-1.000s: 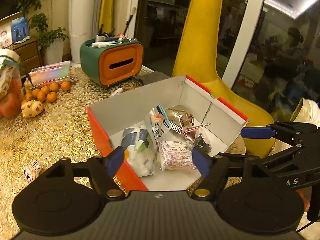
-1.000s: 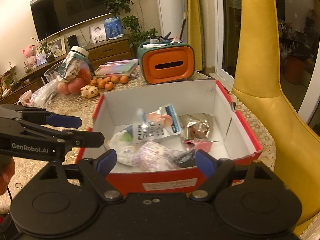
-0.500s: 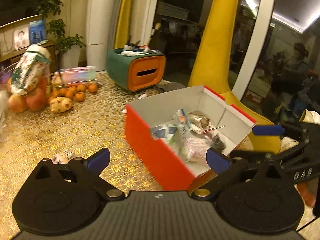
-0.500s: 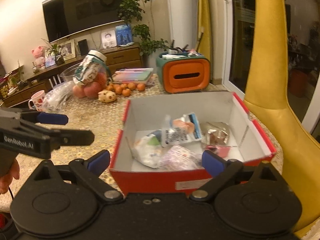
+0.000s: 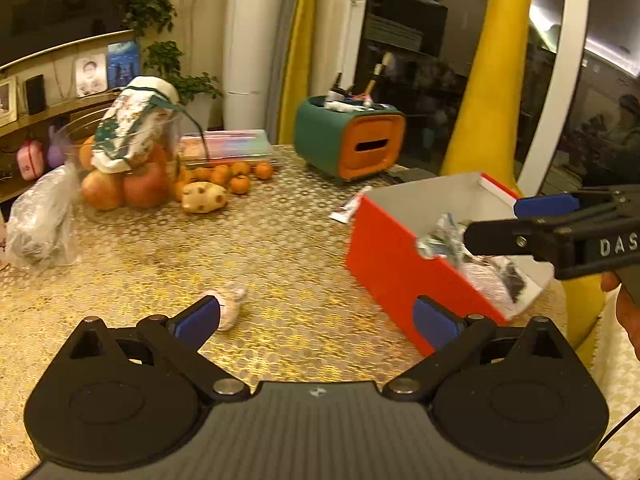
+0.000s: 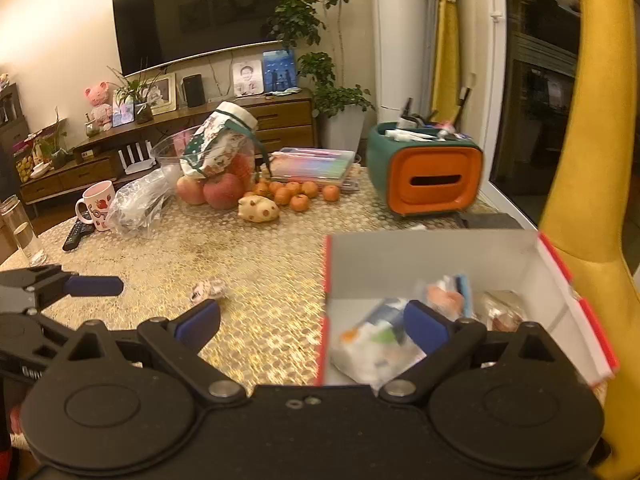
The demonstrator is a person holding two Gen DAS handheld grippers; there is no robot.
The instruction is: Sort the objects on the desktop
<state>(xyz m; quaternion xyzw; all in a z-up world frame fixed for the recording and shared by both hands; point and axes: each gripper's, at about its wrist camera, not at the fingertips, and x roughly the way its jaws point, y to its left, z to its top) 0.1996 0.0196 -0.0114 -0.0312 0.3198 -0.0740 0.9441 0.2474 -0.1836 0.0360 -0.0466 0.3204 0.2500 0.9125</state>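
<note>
Both grippers spread wide over the gold table, nothing held.

The left gripper [image 5: 316, 318] hangs by a small wrapped packet [image 5: 231, 304] lying loose; the red box [image 5: 394, 256] sits to its right. Only the right gripper [image 6: 312, 322] view shows the box's snack packets [image 6: 376, 344] plainly, plus a mug [image 6: 96, 204] and remote [image 6: 76, 234].

L gripper [image 5: 316, 320] fingers wide apart, R gripper [image 6: 314, 322] likewise, both empty
</note>
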